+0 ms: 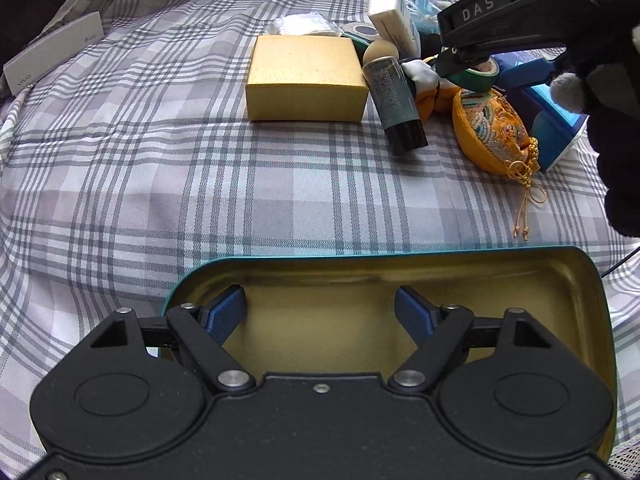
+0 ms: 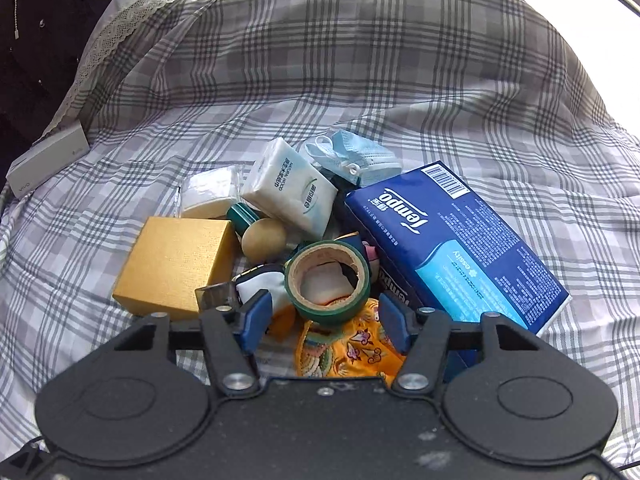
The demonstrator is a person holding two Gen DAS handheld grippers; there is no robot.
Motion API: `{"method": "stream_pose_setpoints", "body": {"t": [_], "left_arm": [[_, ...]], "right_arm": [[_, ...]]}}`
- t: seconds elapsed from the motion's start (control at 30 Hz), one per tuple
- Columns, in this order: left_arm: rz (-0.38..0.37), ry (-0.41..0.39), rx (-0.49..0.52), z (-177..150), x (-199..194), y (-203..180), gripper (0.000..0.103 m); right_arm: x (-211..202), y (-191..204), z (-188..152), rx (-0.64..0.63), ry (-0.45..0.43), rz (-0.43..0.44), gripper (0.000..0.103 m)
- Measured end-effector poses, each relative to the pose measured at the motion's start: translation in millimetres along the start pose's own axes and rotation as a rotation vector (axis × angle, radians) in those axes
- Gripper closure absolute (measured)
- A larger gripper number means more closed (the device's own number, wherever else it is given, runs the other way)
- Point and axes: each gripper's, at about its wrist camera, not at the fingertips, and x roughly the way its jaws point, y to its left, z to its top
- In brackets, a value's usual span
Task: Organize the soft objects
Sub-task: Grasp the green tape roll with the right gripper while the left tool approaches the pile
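1. Left gripper (image 1: 320, 312): jaws wide apart, nothing between them, hanging over the open tin (image 1: 440, 276), gold inside, teal rim, which sits on the plaid cloth (image 1: 160, 184).
2. Right gripper (image 2: 326, 316): jaws part-way apart, either side of the green tape roll (image 2: 328, 280). Pads don't look pressed on it; can't tell for sure at the left pad.
3. Tape roll sits tilted on top of the pile, over an orange embroidered pouch (image 2: 348, 352), which lies just under the right gripper.
4. Left of the roll: white-and-dark soft toy piece (image 2: 260, 284), grey tube (image 1: 394, 100), tan ball (image 2: 264, 242), gold box (image 2: 176, 264).
5. Right of the roll: blue Tempo tissue pack (image 2: 460, 248), propped at an angle, touching the pile.
6. Behind: white tissue pack (image 2: 288, 188), clear-wrapped white pad (image 2: 208, 192), blue face masks (image 2: 356, 156).
7. Far left, well apart from the pile: grey vivo box (image 2: 48, 164) at the cloth edge, beside lace trim (image 2: 120, 28).
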Motion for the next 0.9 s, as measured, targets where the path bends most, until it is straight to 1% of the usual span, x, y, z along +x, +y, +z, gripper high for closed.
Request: {"method": "stream_pose_setpoints", "body": {"t": [0.13, 0.2, 0.27, 0.37, 0.4, 0.47, 0.53, 0.63, 0.67, 0.8, 0.9], "left_arm": [[-0.006, -0.014, -0.016, 4, -6, 3, 0.027], [-0.008, -0.020, -0.021, 5, -9, 5, 0.031], [-0.014, -0.013, -0.032, 7, -10, 8, 0.033], [-0.025, 0.003, -0.058, 13, -10, 15, 0.034], [-0.026, 0.007, -0.065, 14, -10, 16, 0.036], [-0.042, 0.032, -0.076, 19, -10, 19, 0.040], [-0.056, 0.057, -0.089, 27, -8, 23, 0.040], [-0.061, 0.070, -0.087, 38, -11, 24, 0.043], [-0.067, 0.071, -0.080, 42, -13, 23, 0.043], [-0.053, 0.022, -0.058, 51, -26, 18, 0.043], [-0.051, 0.035, -0.065, 53, -25, 18, 0.043]], "right_arm": [[12, 3, 4, -0.010, 0.015, -0.006, 0.048], [18, 4, 5, -0.011, 0.020, -0.008, 0.051], [22, 4, 5, -0.008, 0.023, -0.009, 0.055], [24, 0, 6, 0.012, 0.018, 0.011, 0.055], [24, -1, 7, 0.018, 0.014, 0.020, 0.056], [21, -4, 6, 0.025, 0.007, 0.045, 0.056], [16, -6, 5, 0.027, -0.004, 0.064, 0.056], [4, -8, 3, 0.026, -0.041, 0.086, 0.056], [0, -8, 2, 0.026, -0.053, 0.095, 0.056], [-13, -12, 1, 0.030, -0.090, 0.133, 0.056], [-14, -16, -1, 0.038, -0.103, 0.152, 0.056]]}}
